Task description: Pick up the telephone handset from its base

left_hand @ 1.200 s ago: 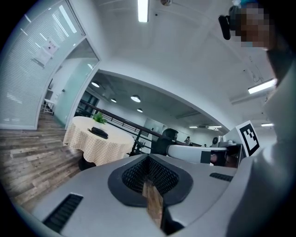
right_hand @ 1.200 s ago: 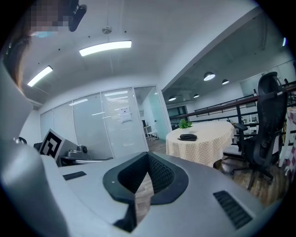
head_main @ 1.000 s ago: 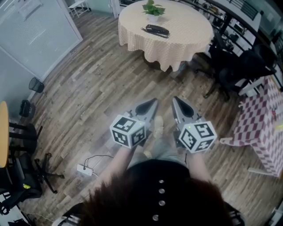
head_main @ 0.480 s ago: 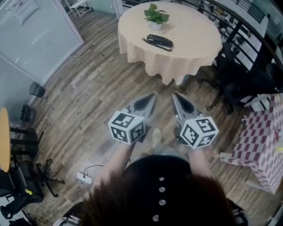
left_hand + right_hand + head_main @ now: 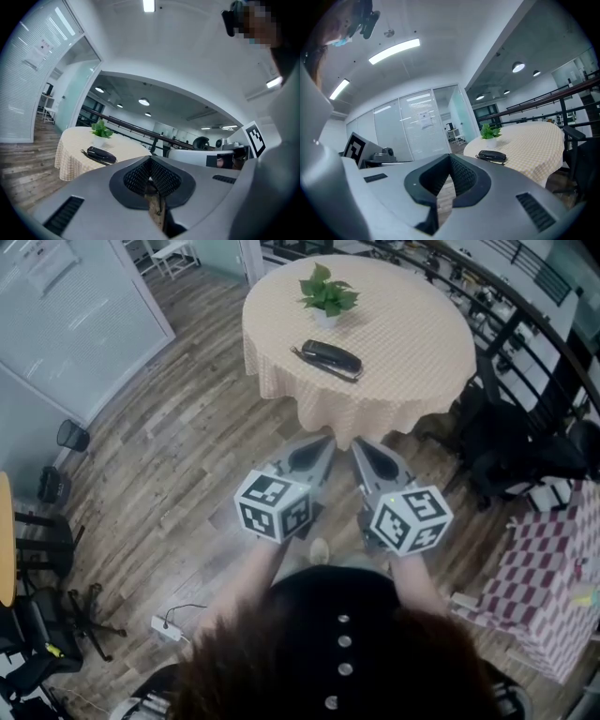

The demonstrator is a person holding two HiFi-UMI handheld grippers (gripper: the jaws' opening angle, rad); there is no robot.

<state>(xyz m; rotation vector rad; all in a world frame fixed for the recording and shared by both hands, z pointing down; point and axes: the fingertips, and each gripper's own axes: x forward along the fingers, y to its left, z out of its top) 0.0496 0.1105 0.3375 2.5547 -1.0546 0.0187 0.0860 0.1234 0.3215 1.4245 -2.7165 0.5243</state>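
Left tongs [image 5: 319,448]: clenched, tips together, nothing between them; held above the floor at 6 o'clock of the round surface [image 5: 412,324].
Right tongs [image 5: 366,451]: clenched, empty; just beside the left tongs at their 3 o'clock, both tips pointing to 12 o'clock.
Telephone [image 5: 330,358]: lies on the surface, left of centre, at 12 o'clock of both tongs and well apart from them. Handset and base read as one dark unit; the handset has not been lifted.
Potted plant [image 5: 328,292]: stands on the surface near the telephone, at its 12 o'clock, not touching it.
Cloth: a pale checked cloth covers the surface and hangs over the near edge, between the tongs and the telephone.
Wooden floor [image 5: 187,456]: an open strip separates the tongs from the cloth hem.
Office chairs [image 5: 525,451]: dark, at 3 o'clock of the surface, close to its edge.
Red-checked table [image 5: 544,587]: at 4 o'clock of the right tongs.
Glass partition [image 5: 66,315]: at 10 o'clock of the tongs.
Waste bin [image 5: 70,434]: on the floor at 9 o'clock.
Power strip [image 5: 165,627]: on the floor at 7 o'clock, cable attached.
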